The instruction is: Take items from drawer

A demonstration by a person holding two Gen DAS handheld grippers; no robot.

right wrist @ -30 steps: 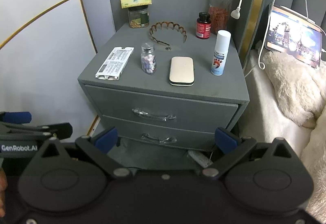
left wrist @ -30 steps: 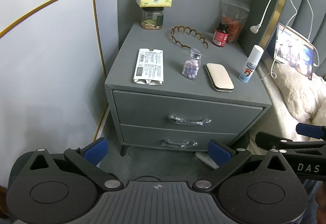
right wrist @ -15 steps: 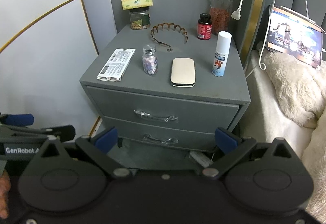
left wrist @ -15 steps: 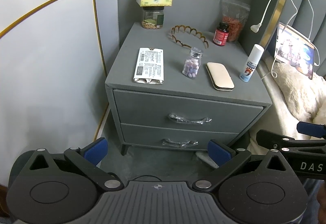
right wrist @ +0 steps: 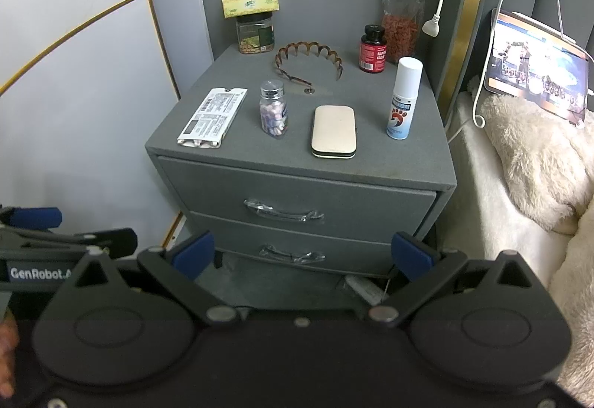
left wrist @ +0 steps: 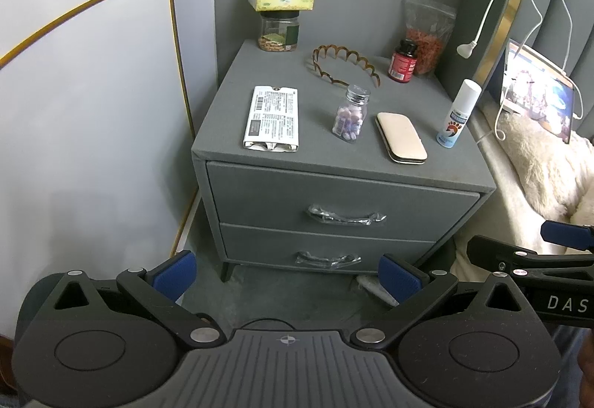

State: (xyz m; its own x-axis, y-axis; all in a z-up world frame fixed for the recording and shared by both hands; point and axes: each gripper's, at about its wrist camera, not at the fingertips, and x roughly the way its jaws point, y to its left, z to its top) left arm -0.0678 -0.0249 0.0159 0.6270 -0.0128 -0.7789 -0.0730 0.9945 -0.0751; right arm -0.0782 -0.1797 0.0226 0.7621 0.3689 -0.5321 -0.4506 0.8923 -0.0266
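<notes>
A grey nightstand [left wrist: 334, 170] [right wrist: 297, 166] has two shut drawers. The top drawer [left wrist: 260, 196] [right wrist: 334, 200] has a handle [left wrist: 347, 215] [right wrist: 284, 212] still wrapped in clear film, and so does the bottom drawer's handle [left wrist: 328, 258] [right wrist: 291, 255]. My left gripper [left wrist: 286, 276] is open and empty, low in front of the bottom drawer. My right gripper [right wrist: 302, 255] is open and empty, also in front of the bottom drawer. Each gripper shows at the edge of the other's view. The drawers' contents are hidden.
On the nightstand top stand a white packet [left wrist: 273, 118], a pill bottle [left wrist: 351, 118], a beige case [left wrist: 401, 142], a spray can [left wrist: 458, 114], a hairband [left wrist: 345, 64], a red bottle [left wrist: 402, 61], a snack bag [left wrist: 427, 36] and a jar under a tissue box [left wrist: 280, 14]. A bed with a fluffy blanket [right wrist: 531, 163] is at the right, a wall at the left.
Both grippers have drifted slightly closer to the nightstand. Nothing on it has moved and both drawers stay shut.
</notes>
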